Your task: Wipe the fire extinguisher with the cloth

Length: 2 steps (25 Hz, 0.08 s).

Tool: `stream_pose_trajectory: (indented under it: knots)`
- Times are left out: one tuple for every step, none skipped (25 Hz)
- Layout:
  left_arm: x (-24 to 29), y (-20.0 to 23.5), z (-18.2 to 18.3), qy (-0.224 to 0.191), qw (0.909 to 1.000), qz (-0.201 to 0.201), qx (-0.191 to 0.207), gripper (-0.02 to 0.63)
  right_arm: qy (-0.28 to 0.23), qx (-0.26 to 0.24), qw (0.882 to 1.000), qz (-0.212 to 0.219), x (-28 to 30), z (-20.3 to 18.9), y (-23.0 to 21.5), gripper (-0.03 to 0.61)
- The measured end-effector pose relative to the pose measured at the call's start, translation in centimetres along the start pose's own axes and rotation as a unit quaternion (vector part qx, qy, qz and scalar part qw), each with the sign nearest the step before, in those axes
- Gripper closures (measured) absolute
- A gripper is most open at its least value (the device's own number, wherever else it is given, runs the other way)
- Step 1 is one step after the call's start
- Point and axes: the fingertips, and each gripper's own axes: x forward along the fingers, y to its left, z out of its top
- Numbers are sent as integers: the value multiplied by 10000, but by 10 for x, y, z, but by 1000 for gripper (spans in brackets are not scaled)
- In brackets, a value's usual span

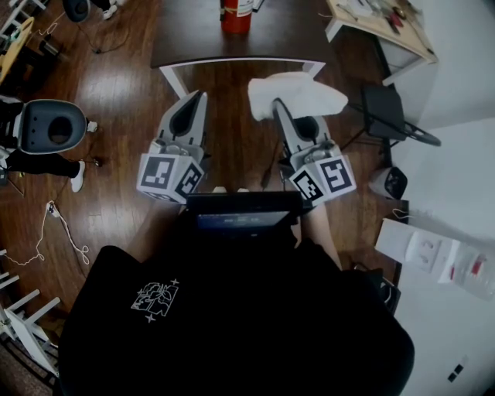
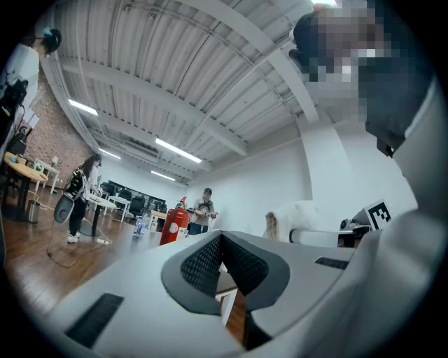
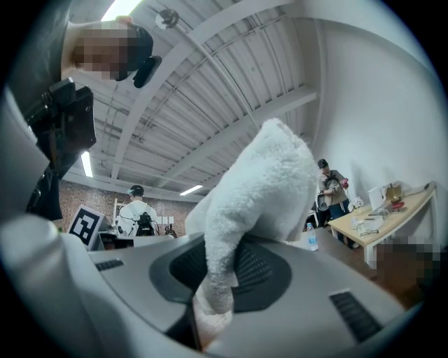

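Close to the body, the left gripper point(image 1: 193, 108) has its jaws together on nothing. The right gripper point(image 1: 275, 108) pinches the white cloth point(image 1: 298, 94) by a small fold only. Most of it is loose, so it may slip out under pressure. Farther, the fire extinguisher point(image 1: 237, 15) stands on the dark table point(image 1: 193, 35), well apart from both grippers. A hard, unsteadied push could tip it.

Fire extinguisher point(image 1: 237, 17): at 12 o'clock in head view, upper part cut off by the edge; label too small to read (also in left gripper view).
Dark table point(image 1: 193, 35) under it: far side cut off.
Cloth point(image 3: 259, 196): lower end partly hidden between the jaws of the right gripper point(image 3: 213, 283).
Light table point(image 1: 379, 27), 1 o'clock: cropped; its items are too small to tell.
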Motion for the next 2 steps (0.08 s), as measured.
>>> stream_pose_trajectory:
  knots:
    - [0, 0, 0, 1, 10000, 2, 4, 614, 2, 6, 10000, 3, 0, 0, 0, 480]
    - [0, 0, -1, 1, 10000, 4, 8, 614, 3, 12, 10000, 6, 0, -1, -1, 480]
